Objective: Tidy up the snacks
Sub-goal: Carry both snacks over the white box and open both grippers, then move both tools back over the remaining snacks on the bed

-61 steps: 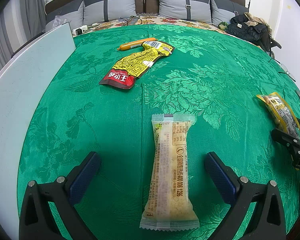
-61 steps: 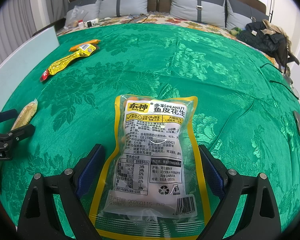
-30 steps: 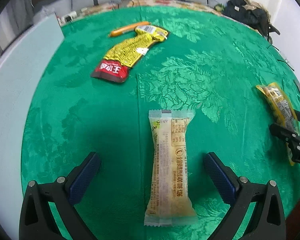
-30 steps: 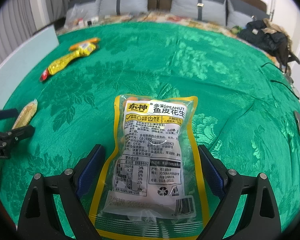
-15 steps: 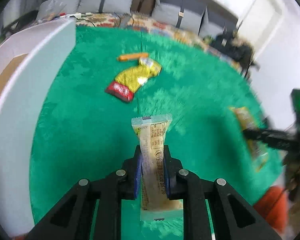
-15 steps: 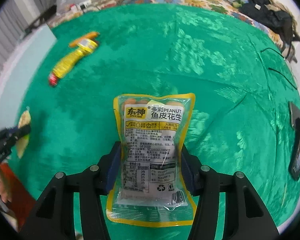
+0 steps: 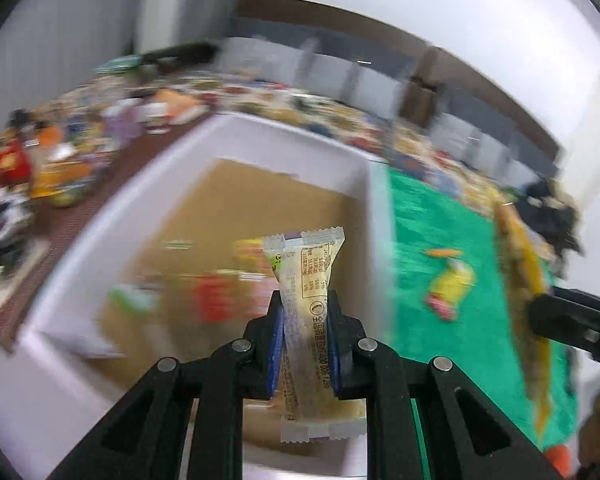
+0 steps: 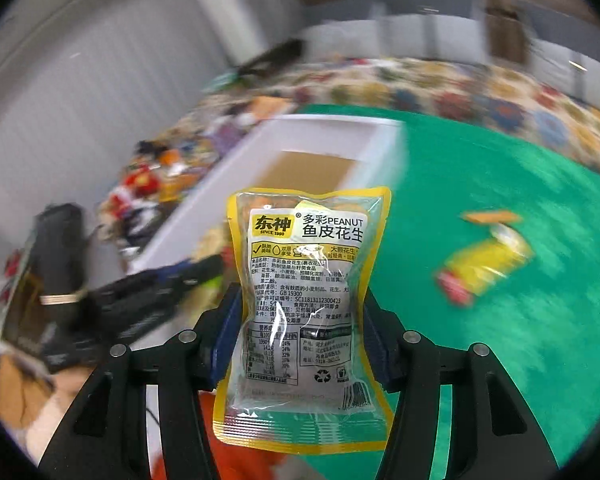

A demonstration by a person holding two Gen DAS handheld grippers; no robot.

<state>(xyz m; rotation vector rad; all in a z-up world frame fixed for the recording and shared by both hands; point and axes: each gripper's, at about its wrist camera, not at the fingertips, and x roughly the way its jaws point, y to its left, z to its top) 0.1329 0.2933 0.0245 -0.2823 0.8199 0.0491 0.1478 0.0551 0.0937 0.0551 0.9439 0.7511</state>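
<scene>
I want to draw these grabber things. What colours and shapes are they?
Each one, left gripper and right gripper, has black plastic arms with triangle-shaped holes, round silver bolts at the joints, and flat dark blue pads on the fingers' inner sides.

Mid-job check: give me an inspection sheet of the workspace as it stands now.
Surface: green patterned cloth.
Job's things: pale snack bar and peanut pouch, both lifted; yellow-red packet and orange stick lie on the cloth.
Box: white box, blurred packets inside.
Clutter: blurred items beyond the box.
Grippers: left gripper shut on the bar; right gripper clamps the pouch.
Cables: nothing seen.
Surroundings: grey cushions, blurred.
</scene>
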